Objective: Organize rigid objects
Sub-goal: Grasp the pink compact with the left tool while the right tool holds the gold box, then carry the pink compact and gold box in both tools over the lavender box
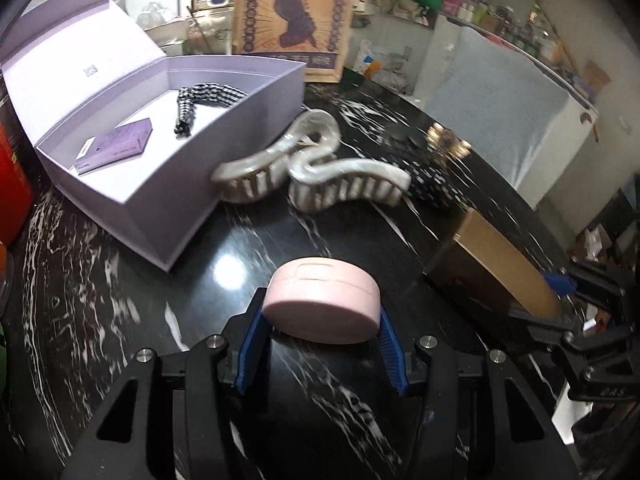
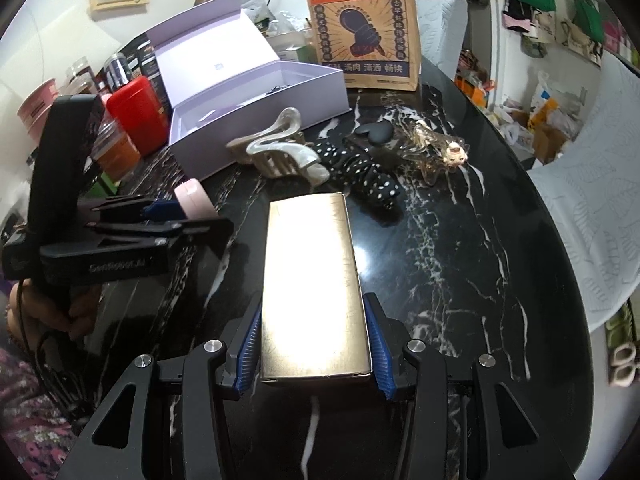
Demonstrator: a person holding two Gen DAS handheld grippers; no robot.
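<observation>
My left gripper (image 1: 322, 326) is shut on a pink oval case (image 1: 323, 298), held above the black marble table (image 1: 120, 288); it also shows in the right wrist view (image 2: 176, 208) with the pink case (image 2: 194, 198). My right gripper (image 2: 313, 354) is shut on a brown cardboard box (image 2: 312, 280), which also shows at the right of the left wrist view (image 1: 496, 264). An open lilac box (image 1: 160, 184) lies ahead on the left and holds a checked scrunchie (image 1: 204, 100) and a small purple packet (image 1: 116, 144). A pearly hair claw (image 1: 308, 164) lies beside it.
A polka-dot scrunchie (image 2: 360, 172), a black heart-shaped piece (image 2: 374, 132) and a clear wrapped trinket (image 2: 436, 148) lie mid-table. A printed paper bag (image 2: 360, 28) stands at the back. A red canister (image 2: 138, 114) and jars crowd the left edge.
</observation>
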